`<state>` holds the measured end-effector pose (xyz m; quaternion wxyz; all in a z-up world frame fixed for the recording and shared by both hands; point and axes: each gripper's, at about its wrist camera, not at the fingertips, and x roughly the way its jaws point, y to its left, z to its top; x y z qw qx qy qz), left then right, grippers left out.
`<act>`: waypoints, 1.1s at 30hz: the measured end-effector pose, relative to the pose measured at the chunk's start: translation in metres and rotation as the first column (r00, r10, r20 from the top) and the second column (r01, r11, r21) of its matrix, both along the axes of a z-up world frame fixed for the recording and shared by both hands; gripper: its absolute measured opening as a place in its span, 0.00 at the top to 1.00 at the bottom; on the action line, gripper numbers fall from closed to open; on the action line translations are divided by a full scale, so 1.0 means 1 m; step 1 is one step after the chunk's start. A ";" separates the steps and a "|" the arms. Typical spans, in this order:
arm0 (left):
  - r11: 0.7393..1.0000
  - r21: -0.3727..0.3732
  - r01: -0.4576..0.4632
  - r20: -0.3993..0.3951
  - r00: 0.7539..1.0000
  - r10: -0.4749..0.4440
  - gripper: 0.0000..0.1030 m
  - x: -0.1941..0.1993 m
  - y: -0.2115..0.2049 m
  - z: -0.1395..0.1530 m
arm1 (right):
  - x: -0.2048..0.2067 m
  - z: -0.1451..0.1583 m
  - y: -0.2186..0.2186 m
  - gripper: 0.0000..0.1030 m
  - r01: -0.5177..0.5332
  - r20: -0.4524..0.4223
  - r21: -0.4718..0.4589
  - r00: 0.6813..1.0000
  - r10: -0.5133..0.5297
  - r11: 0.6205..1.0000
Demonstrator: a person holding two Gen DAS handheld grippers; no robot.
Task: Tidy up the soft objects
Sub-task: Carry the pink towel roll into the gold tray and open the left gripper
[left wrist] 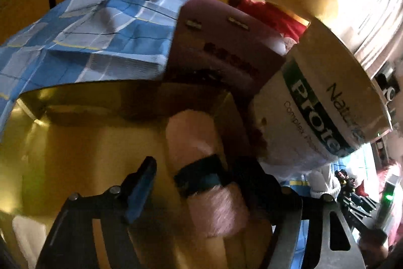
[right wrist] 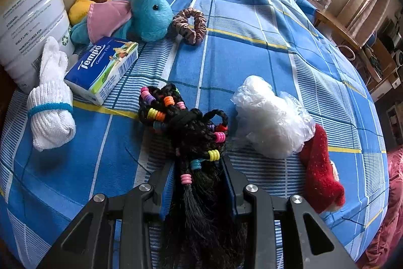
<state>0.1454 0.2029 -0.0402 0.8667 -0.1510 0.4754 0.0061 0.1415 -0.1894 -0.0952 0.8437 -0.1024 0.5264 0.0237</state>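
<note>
On the left wrist view, our left gripper (left wrist: 181, 183) pinches a fuzzy pink roll (left wrist: 201, 168) inside a glossy yellow box (left wrist: 75, 143). On the right, our right gripper (right wrist: 199, 175) clamps a beaded black braid (right wrist: 191, 132) on the checked sheet (right wrist: 252, 42); a white tub (right wrist: 32, 17) stands at ten o'clock.

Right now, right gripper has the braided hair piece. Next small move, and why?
Probably lift it straight up. The right gripper is closed on the braided hair piece, whose beaded end lies on the bedspread between the tissue pack and plastic bag; dragging could snag either.
</note>
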 end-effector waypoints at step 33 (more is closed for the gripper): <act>0.996 0.037 0.083 0.122 0.989 -0.087 0.29 -0.157 -0.018 0.030 | 0.099 0.116 0.001 0.89 0.125 0.092 0.102 0.987 -0.135 0.987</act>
